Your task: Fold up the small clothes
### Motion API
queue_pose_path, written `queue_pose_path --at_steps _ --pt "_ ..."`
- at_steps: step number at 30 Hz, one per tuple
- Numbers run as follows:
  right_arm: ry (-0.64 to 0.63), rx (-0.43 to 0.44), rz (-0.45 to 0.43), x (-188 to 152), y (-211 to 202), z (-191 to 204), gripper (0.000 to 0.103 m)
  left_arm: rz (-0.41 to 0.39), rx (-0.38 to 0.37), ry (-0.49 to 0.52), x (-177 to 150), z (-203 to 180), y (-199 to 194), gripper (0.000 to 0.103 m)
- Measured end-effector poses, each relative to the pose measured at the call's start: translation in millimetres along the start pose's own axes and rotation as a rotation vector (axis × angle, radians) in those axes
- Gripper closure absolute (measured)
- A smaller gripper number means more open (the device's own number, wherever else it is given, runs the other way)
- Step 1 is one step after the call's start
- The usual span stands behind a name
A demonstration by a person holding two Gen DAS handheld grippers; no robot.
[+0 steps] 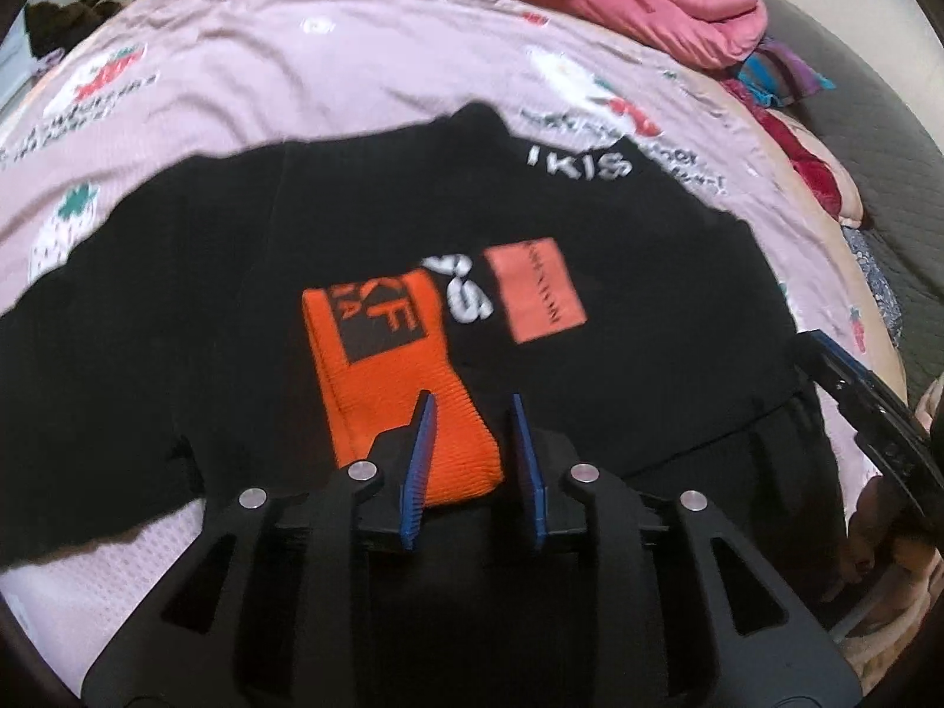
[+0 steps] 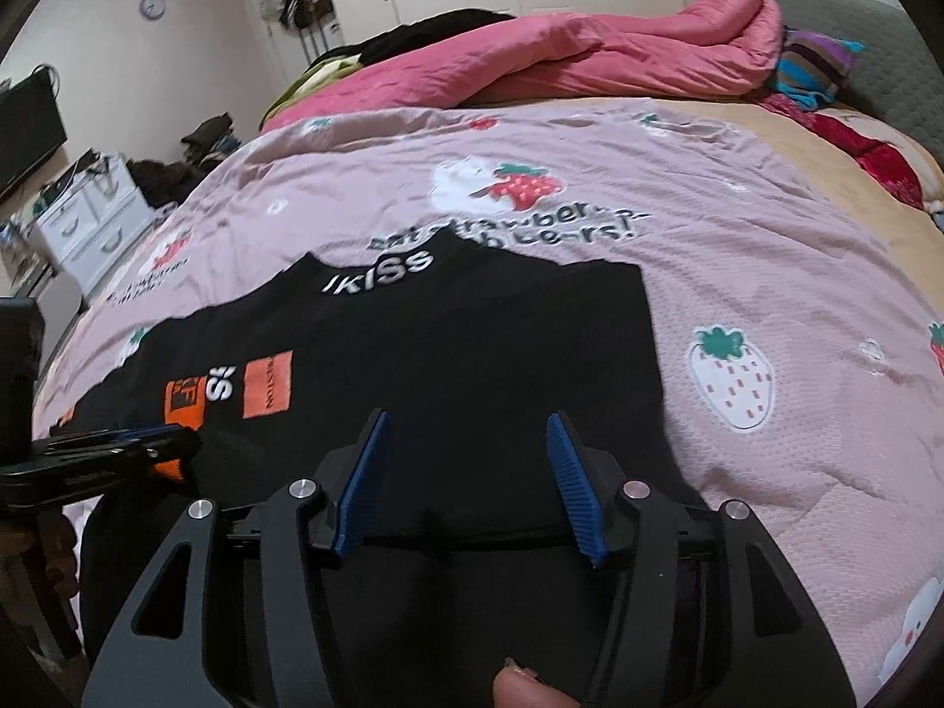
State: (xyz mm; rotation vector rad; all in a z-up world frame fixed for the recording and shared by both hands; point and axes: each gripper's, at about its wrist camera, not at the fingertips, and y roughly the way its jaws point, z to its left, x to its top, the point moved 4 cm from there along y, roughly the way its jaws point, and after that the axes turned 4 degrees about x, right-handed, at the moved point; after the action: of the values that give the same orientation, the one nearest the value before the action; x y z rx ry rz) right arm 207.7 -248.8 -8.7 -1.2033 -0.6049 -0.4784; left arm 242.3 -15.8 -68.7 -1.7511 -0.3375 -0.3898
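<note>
Nearest the lens in the left wrist view, the left hand-held gripper hangs just over the black shirt, its blue fingers a narrow gap apart with nothing pinched between them; the left finger overlaps an orange knit band that lies on the shirt at about 11 o'clock from the fingertips. In the right wrist view the right hand-held gripper stands with its jaws wide and empty, above the near hem of the same shirt, and a fingertip of the person shows at 6 o'clock at the frame's bottom edge. The shirt lies on the bed's pink strawberry-print cover, spread mostly flat with its collar at 12 o'clock, away from both cameras, white lettering near the neck and an orange patch on the chest. The right side looks straight-edged, perhaps already turned in, though the dark cloth hides any crease, so I cannot tell. A rumpled pink quilt is heaped at 12 o'clock beyond the cover, and the other tool shows at 3 o'clock in the left view. By my reading the folding is at an early stage: the shirt is laid out and smoothed, and no fold that I can confirm is made. Sides, sleeves and the lengthwise fold seem yet to do.
</note>
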Motion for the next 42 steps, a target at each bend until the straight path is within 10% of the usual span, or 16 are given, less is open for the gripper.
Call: queue_pose_path --at_steps 14,23,27,42 --pt "0.05 -0.09 0.16 -24 26 -26 0.042 -0.039 0.072 0.061 -12 -4 0 0.082" --pt "0.094 -0.031 0.054 -11 -1 -22 0.021 -0.078 0.017 0.032 -10 -5 -24 0.054" --pt "0.093 -0.024 0.006 -5 -10 -18 0.007 -0.106 0.021 0.005 -8 -1 -35 0.018" --pt "0.033 0.015 -0.029 -1 -14 14 0.004 -0.157 0.093 -0.081 -19 32 -64 0.009"
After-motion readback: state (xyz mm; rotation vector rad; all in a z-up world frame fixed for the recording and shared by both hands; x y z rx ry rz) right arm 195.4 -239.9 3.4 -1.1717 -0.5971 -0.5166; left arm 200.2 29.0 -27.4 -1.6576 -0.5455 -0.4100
